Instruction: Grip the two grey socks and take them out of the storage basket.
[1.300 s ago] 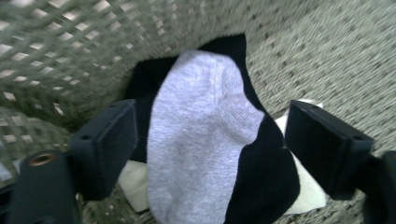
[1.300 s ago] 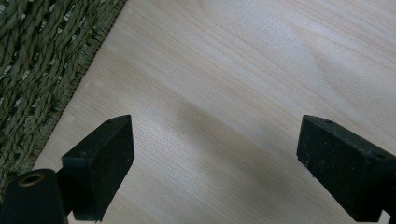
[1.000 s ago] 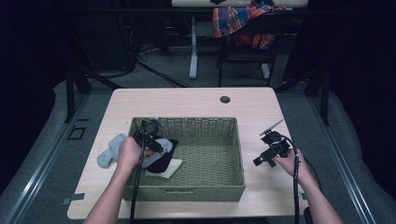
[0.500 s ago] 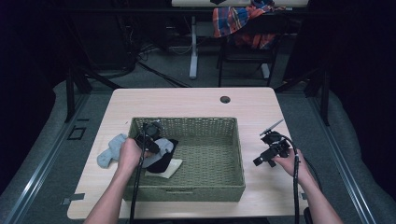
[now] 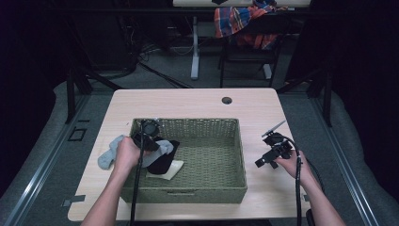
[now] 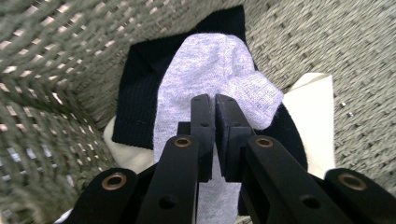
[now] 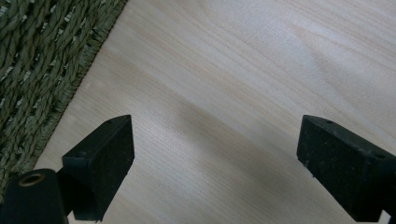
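Grey sock (image 6: 201, 88) in left claw (image 6: 214, 105), as before, over basket (image 5: 221, 188).

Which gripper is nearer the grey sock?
Left. The left gripper is shut on the grey sock at the basket's left end; the right gripper is open over the table, right of the basket.

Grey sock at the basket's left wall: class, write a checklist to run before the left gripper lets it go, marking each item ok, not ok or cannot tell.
1. Left gripper shut on the grey sock: ok.
2. Whole sock inside the wicker basket: not ok, one end hangs over the left wall.
3. Black sock and cream cloth lie underneath: ok.
4. Right gripper open over the table, outside the basket: ok.
5. Sock's pair present: cannot tell.
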Demonstrator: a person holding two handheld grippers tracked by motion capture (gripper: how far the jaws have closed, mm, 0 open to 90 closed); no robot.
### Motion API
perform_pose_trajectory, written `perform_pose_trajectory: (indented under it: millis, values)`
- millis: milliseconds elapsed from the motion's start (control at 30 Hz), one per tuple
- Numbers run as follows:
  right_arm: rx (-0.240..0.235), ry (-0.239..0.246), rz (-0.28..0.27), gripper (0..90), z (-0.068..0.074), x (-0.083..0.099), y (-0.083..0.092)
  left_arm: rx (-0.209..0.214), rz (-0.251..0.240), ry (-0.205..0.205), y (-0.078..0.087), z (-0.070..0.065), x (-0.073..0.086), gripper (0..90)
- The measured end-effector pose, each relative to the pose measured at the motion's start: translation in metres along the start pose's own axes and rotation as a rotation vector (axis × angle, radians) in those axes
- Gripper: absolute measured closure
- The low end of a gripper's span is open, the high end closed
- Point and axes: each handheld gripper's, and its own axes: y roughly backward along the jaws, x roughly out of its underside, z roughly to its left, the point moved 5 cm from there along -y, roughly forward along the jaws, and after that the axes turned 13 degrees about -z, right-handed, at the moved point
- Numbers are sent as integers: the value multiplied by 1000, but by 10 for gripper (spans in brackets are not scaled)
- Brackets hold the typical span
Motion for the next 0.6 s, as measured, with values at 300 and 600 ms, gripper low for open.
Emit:
perform_pose_trajectory:
  millis: [300,600]
  values:
    - [-9,26,37,109,-1,-1,3,-2,-77,9,23,3,-6,868]
    - [-11,28,40,109,-1,-1,3,-3,-116,13,38,6,-9,868]
